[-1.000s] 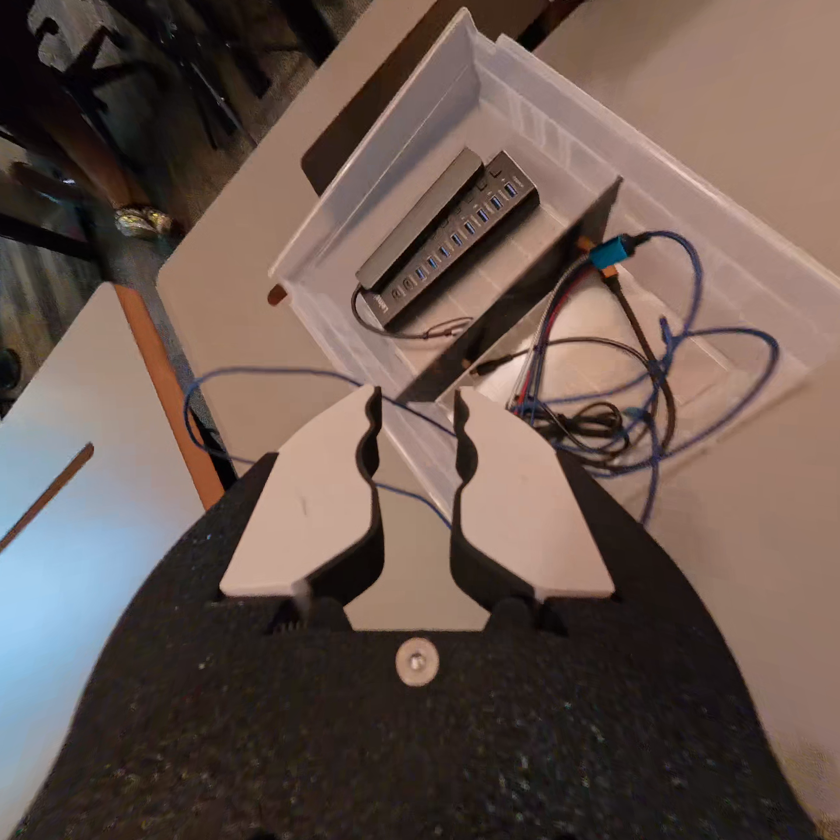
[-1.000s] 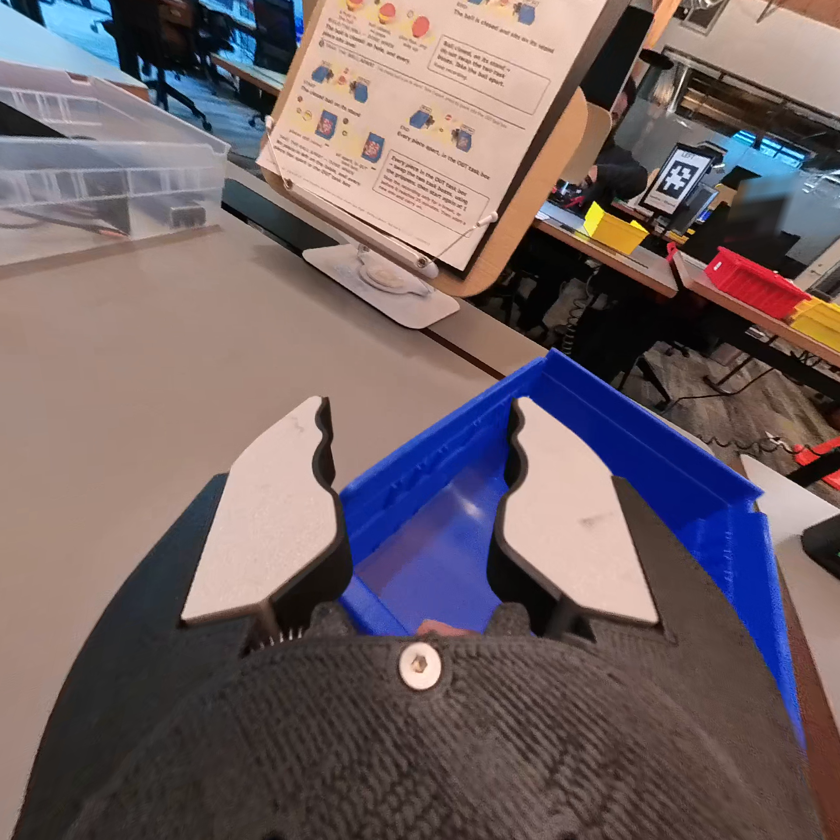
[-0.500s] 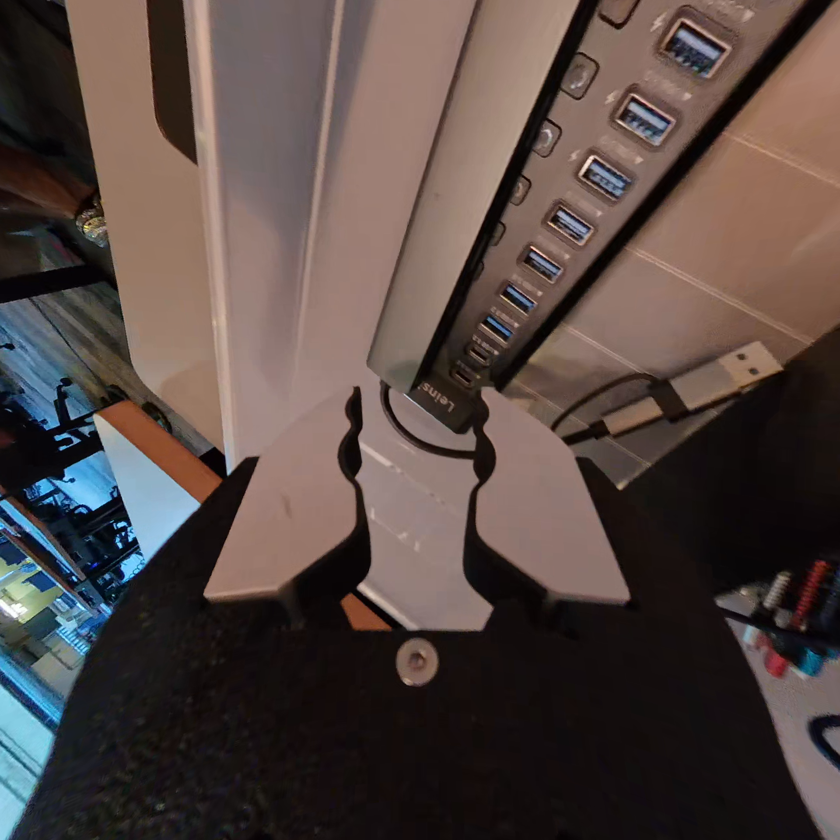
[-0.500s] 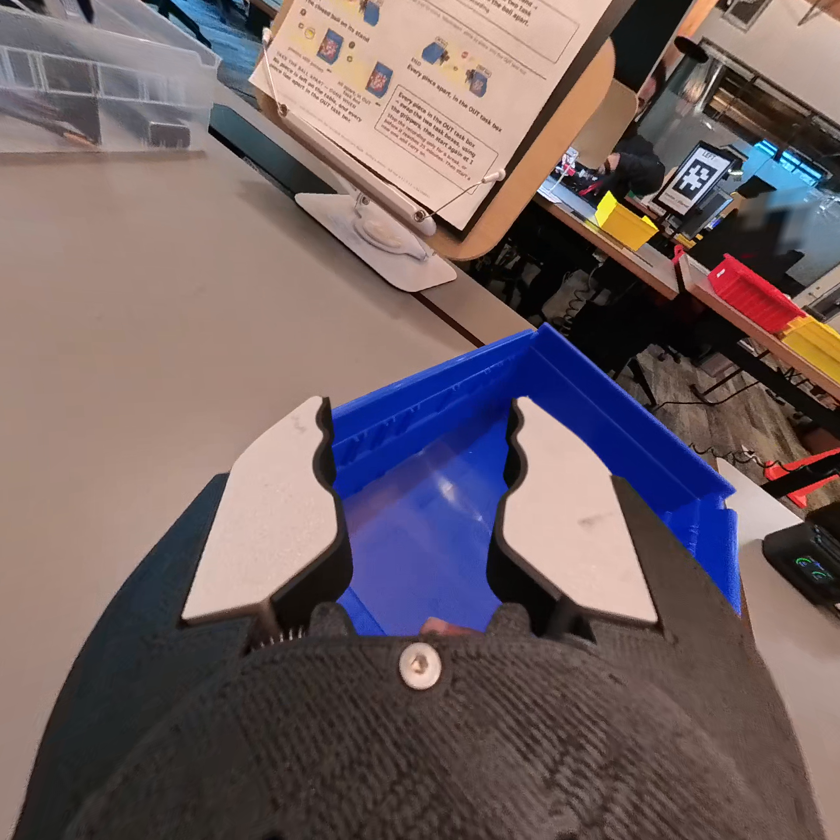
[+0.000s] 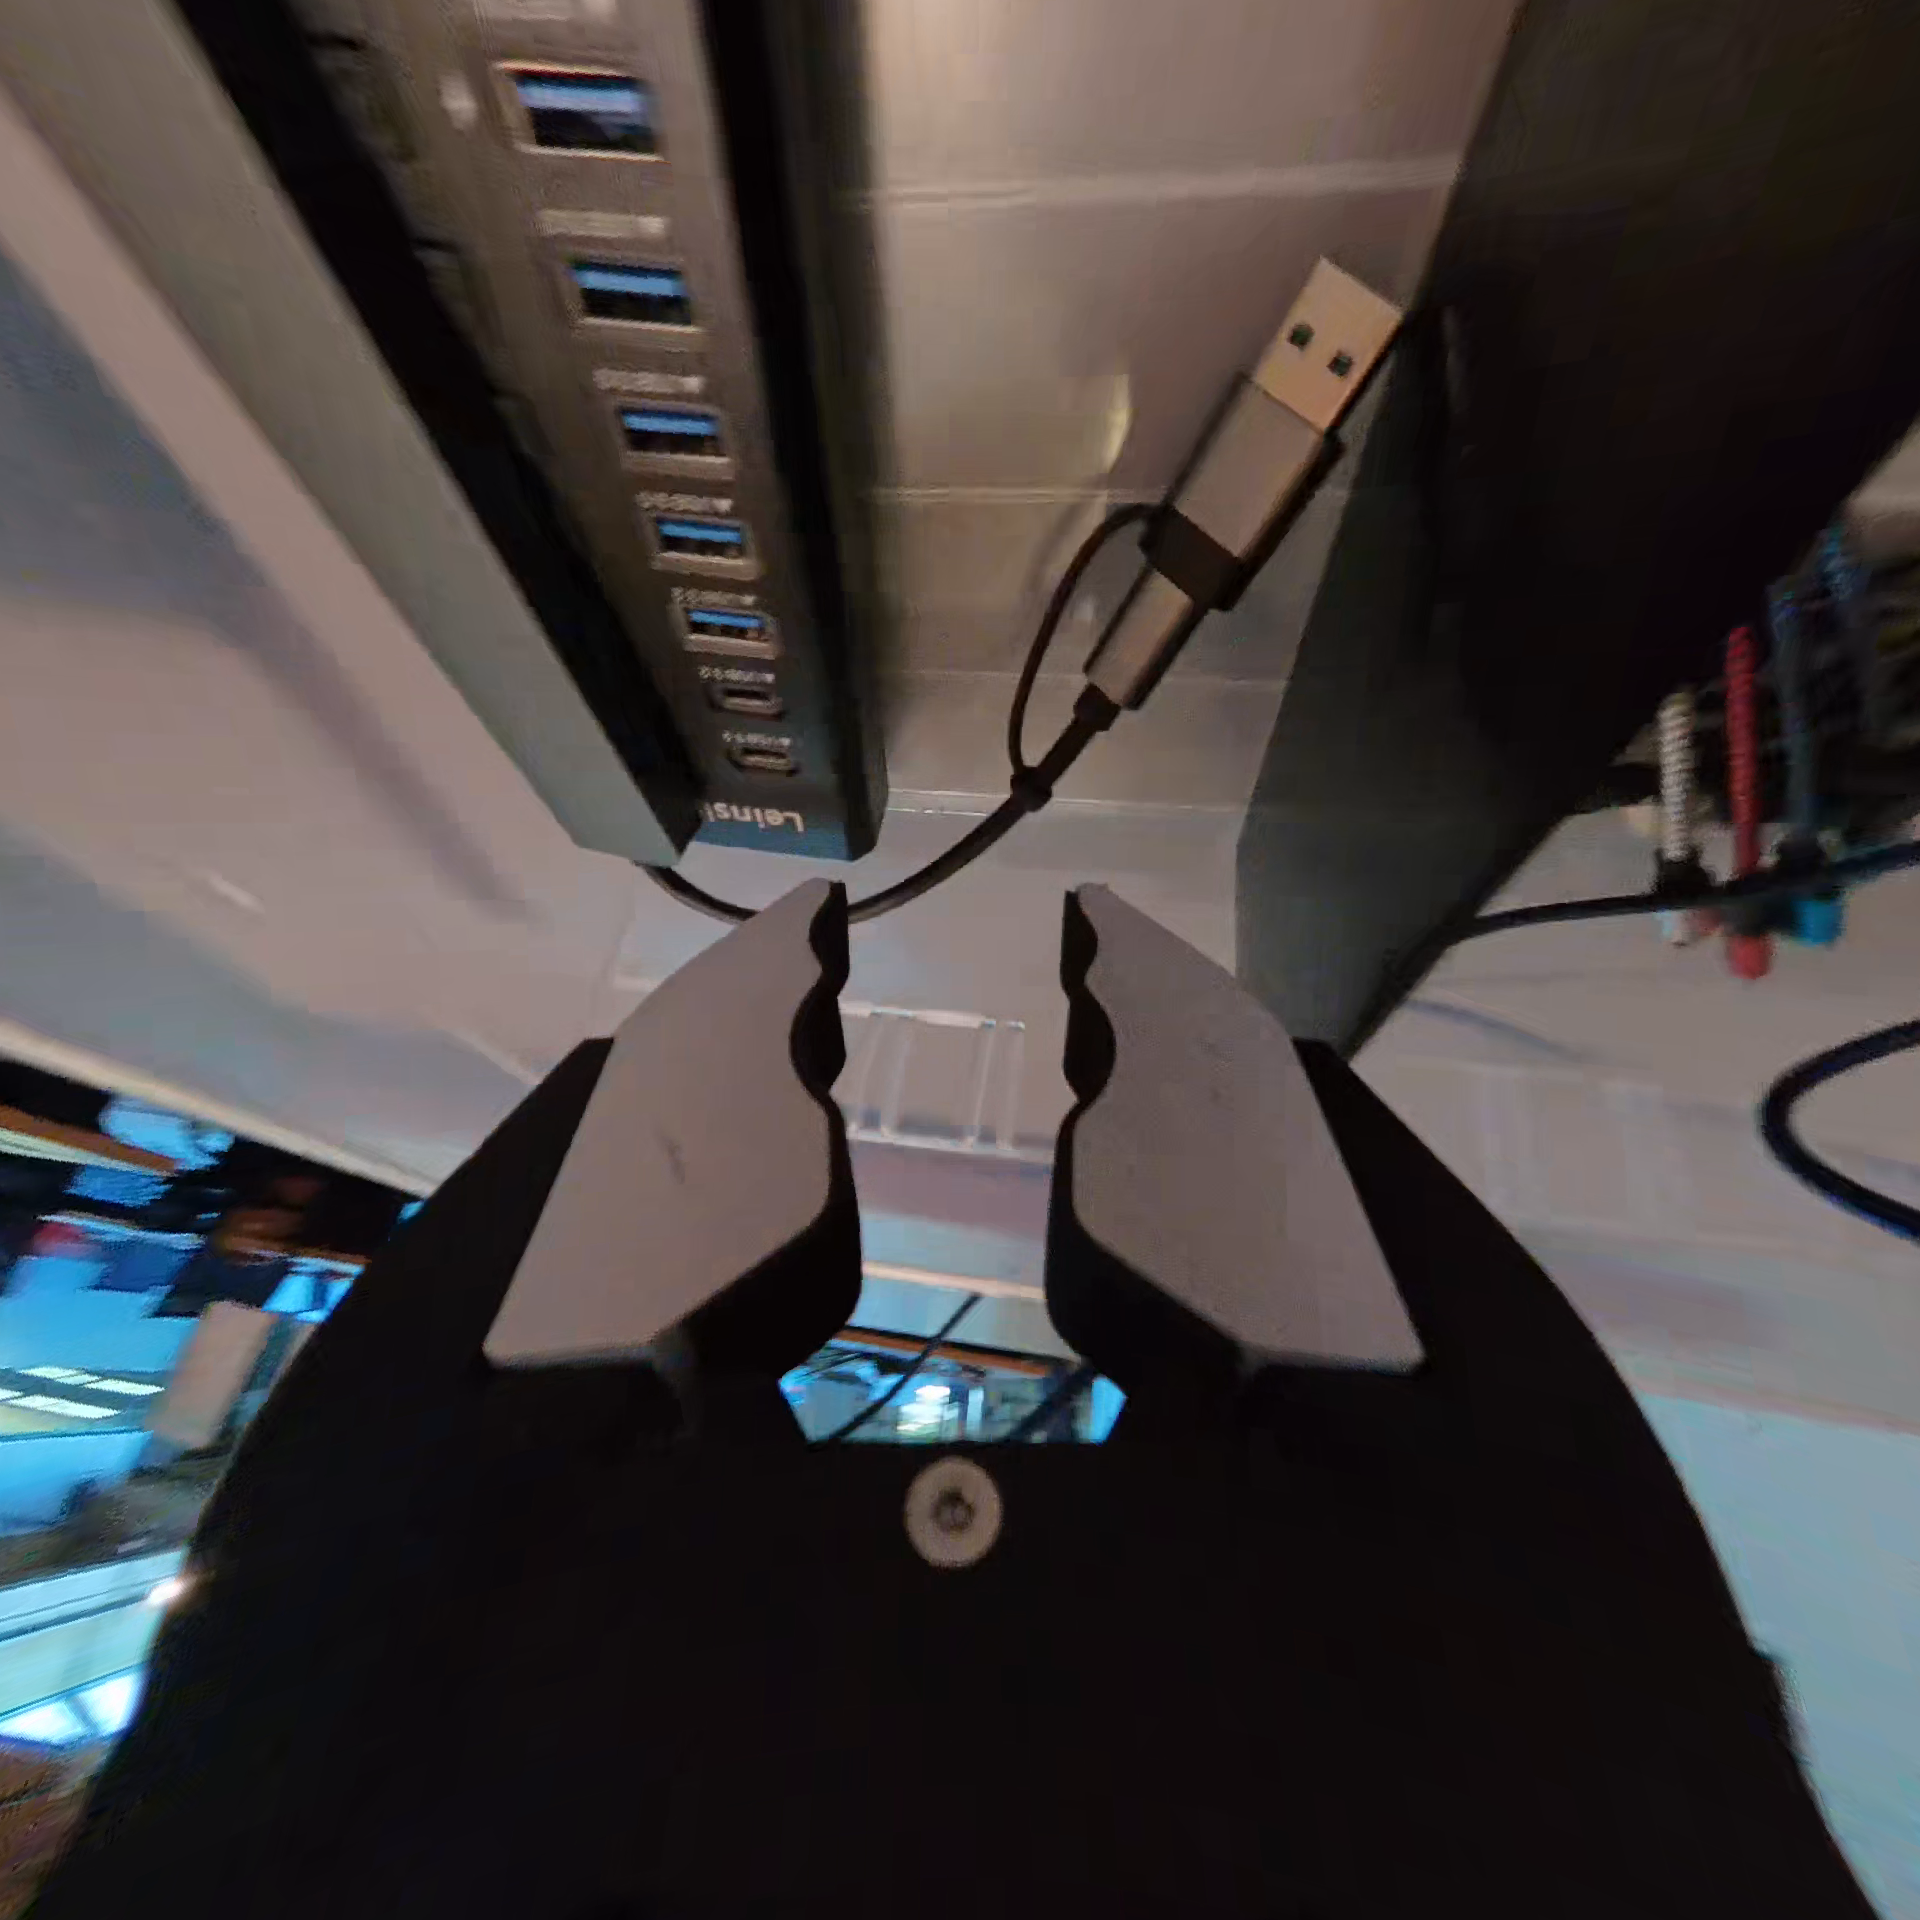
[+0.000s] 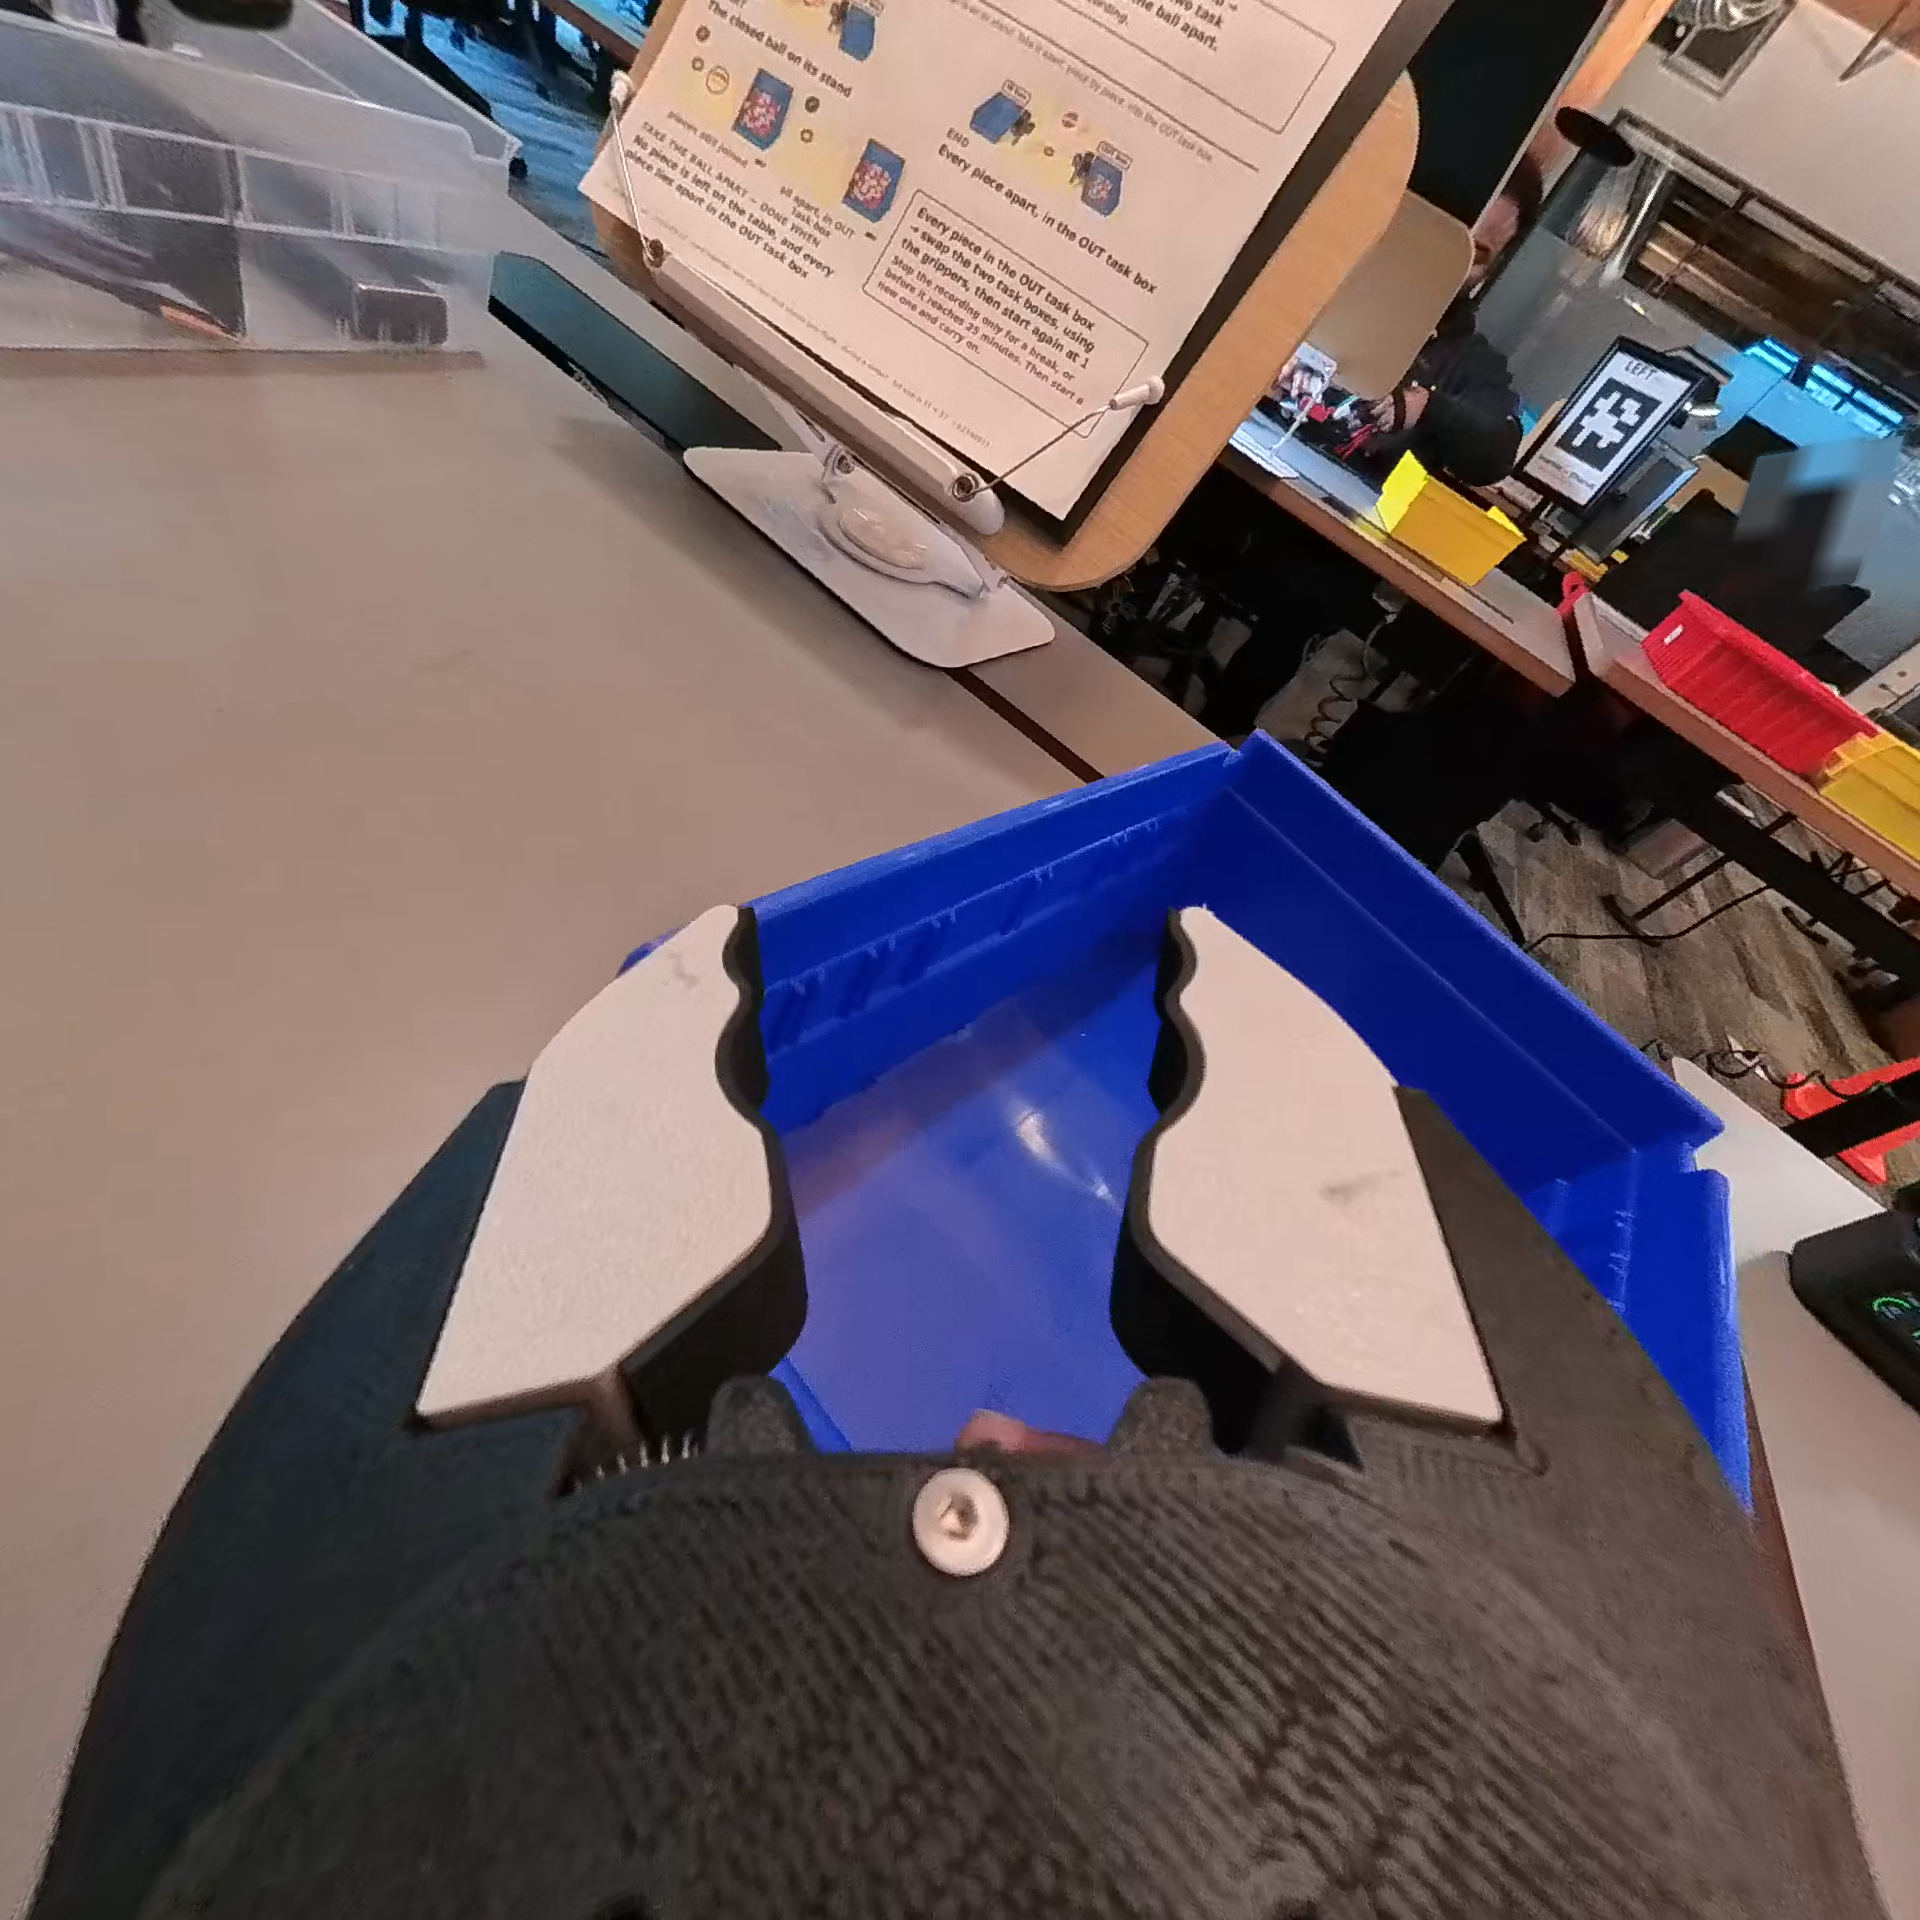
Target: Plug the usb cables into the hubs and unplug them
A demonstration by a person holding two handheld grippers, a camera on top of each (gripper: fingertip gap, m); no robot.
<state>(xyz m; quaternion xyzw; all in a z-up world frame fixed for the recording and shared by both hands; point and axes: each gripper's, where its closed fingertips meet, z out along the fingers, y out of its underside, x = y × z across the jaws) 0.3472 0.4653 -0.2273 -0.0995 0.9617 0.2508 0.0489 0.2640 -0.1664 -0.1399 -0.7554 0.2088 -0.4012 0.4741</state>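
Pale plastic flooring of a clear bin (image 5: 1091, 343) fills the left wrist view, seen from close above. Inside it, a long dark USB hub (image 5: 665, 457) runs from the upper left of the frame down to the centre, its row of blue ports facing the camera and its near end just beyond the tips of the left gripper (image 5: 954, 909). The jaws stand apart with nothing between them. A thin black cord (image 5: 935, 862) leaves the hub's near end, passes just beyond the left jaw's tip and curves up to a silver USB plug (image 5: 1247, 478). That plug lies loose on the bin floor, up and to the right of the jaws, its long axis slanting from lower left to upper right with the metal tip pointing away. Braided cable ends (image 5: 1745, 790) show at the right edge, past a dark divider (image 5: 1558, 520).

The right gripper (image 6: 956, 925) hangs released over an empty blue bin (image 6: 1455, 956) on the tan surface (image 6: 364, 727), well away, so the left gripper is judged nearer to both hub and plug.
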